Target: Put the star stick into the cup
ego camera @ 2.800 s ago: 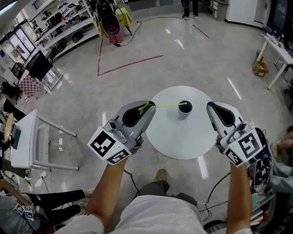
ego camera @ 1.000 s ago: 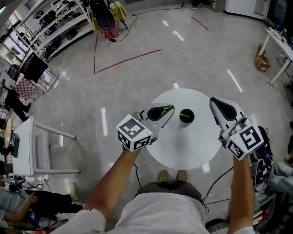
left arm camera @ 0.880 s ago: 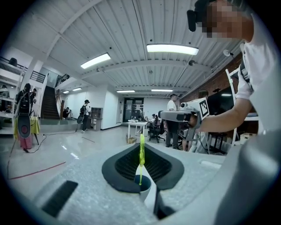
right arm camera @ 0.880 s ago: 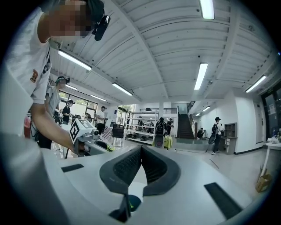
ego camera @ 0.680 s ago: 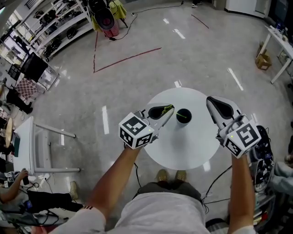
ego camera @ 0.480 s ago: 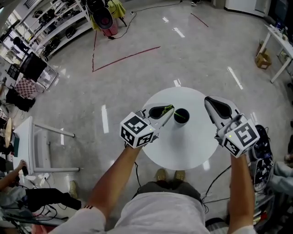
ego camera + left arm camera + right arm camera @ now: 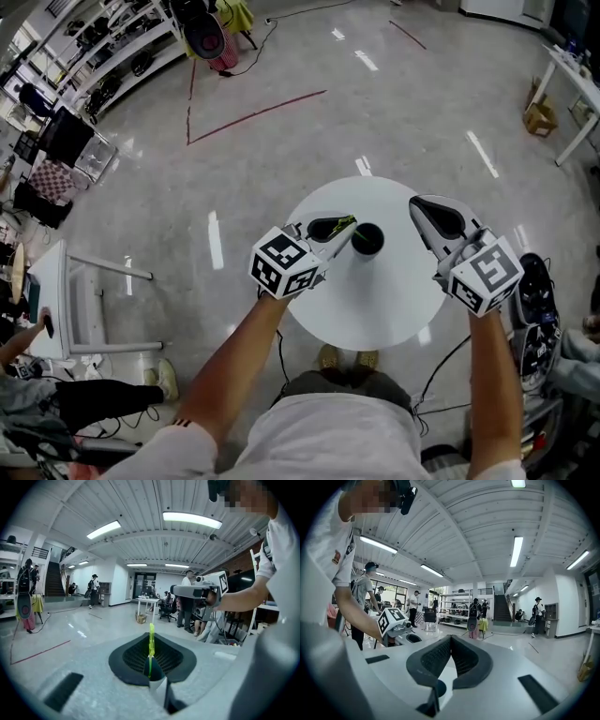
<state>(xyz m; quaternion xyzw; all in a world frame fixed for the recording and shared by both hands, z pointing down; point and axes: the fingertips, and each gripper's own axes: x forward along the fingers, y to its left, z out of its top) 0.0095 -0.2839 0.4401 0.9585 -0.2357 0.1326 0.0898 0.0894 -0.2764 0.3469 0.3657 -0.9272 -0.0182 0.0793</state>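
Observation:
A dark cup (image 7: 367,239) stands near the middle of the round white table (image 7: 394,300). My left gripper (image 7: 348,231) hovers just left of the cup, shut on the thin yellow-green star stick (image 7: 344,224). In the left gripper view the stick (image 7: 151,641) stands upright between the closed jaws of the left gripper (image 7: 151,638), and its star end is hidden. My right gripper (image 7: 427,208) hangs over the table's right side, to the right of the cup. It is shut, and the right gripper view shows nothing between the tips of the right gripper (image 7: 450,638).
The table stands on a glossy grey floor marked with red tape lines (image 7: 251,117). Shelving with gear (image 7: 112,47) fills the far left. A small white stand (image 7: 66,291) is on the left, and a white desk (image 7: 574,89) with a cardboard box (image 7: 536,117) on the right. People stand in the background.
My left gripper has carried the stick rightward, close beside the cup, and less of the stick shows. My right gripper has drifted slightly left toward the cup.

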